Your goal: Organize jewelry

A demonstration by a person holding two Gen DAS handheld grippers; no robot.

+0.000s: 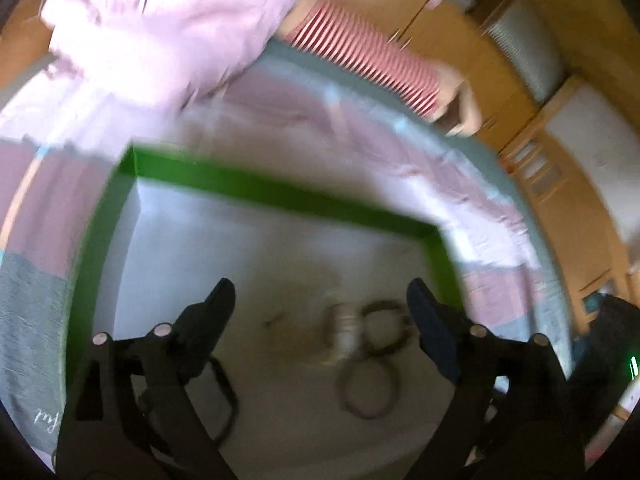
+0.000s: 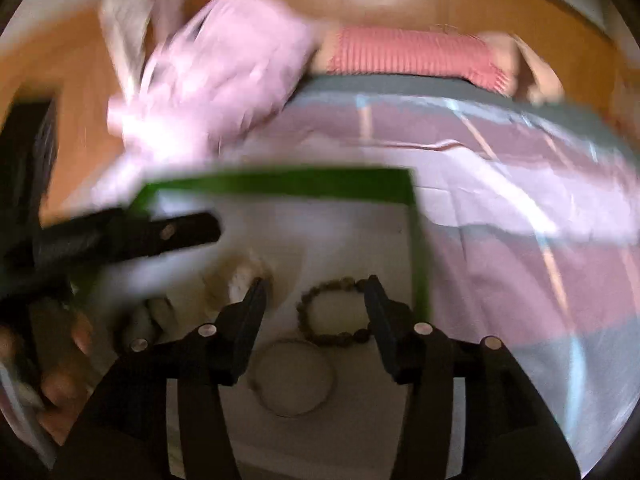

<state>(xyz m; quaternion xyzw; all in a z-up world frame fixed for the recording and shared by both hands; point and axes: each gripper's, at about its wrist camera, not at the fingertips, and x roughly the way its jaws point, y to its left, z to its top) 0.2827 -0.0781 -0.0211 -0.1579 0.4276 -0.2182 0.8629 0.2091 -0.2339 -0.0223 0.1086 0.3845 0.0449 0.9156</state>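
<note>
A white tray with a green rim (image 1: 280,192) (image 2: 280,184) lies on a pink and grey striped cloth. In the right wrist view a brown bead bracelet (image 2: 320,326), a thin metal bangle (image 2: 294,378) and a pale blurred piece (image 2: 244,276) lie in it. My right gripper (image 2: 316,294) is open just above the bead bracelet, empty. In the left wrist view my left gripper (image 1: 320,296) is open and empty above blurred pieces: a pale bracelet (image 1: 346,336), a dark ring (image 1: 386,326) and a bangle (image 1: 368,392). The left gripper also shows in the right wrist view (image 2: 180,232).
A pink garment (image 1: 160,32) (image 2: 224,72) lies at the tray's far side. A person's arm in a red striped sleeve (image 1: 368,64) (image 2: 412,56) rests at the cloth's far edge. Wooden furniture (image 1: 460,32) stands behind. Both views are motion-blurred.
</note>
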